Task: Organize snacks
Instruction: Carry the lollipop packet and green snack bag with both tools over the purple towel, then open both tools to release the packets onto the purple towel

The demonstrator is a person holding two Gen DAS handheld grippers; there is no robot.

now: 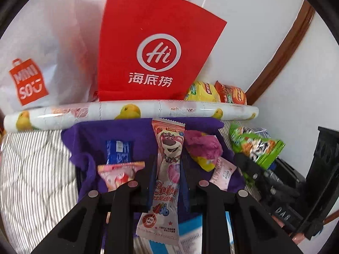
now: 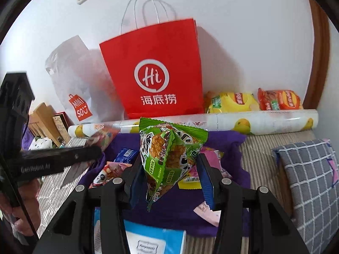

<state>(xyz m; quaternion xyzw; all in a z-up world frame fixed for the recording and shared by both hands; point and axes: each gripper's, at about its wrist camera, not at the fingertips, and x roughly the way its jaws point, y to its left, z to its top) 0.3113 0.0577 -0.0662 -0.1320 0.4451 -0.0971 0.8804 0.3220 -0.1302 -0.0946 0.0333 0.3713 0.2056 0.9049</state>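
Holding a snack in each hand, I have the left gripper [image 1: 167, 167] pinched tight on the pink bear-print packet [image 1: 168, 169], caught about mid-length so both ends stick out past the fingers. The right gripper [image 2: 169, 169] squeezes the puffy green snack bag [image 2: 167, 158] across its belly, which hangs between the pads above the purple cloth [image 2: 184, 207]. Both feel to me like light, crinkly film packs: the pink one is thin and floppy, so I judge its free ends will sag and swing; the green one is air-filled and slick, liable to squirt out if I squeeze harder or crush what is inside. More snacks lie loose on the cloth, near the blue-and-white box [image 2: 152, 241]. Ahead, the rolled duck-print sheet [image 1: 131, 112] forms a low ridge in front of the red paper bag [image 1: 154, 48], and the wall stands close behind. I reckon the clearest room lies above the cloth; the left gripper crowds the right's near side.
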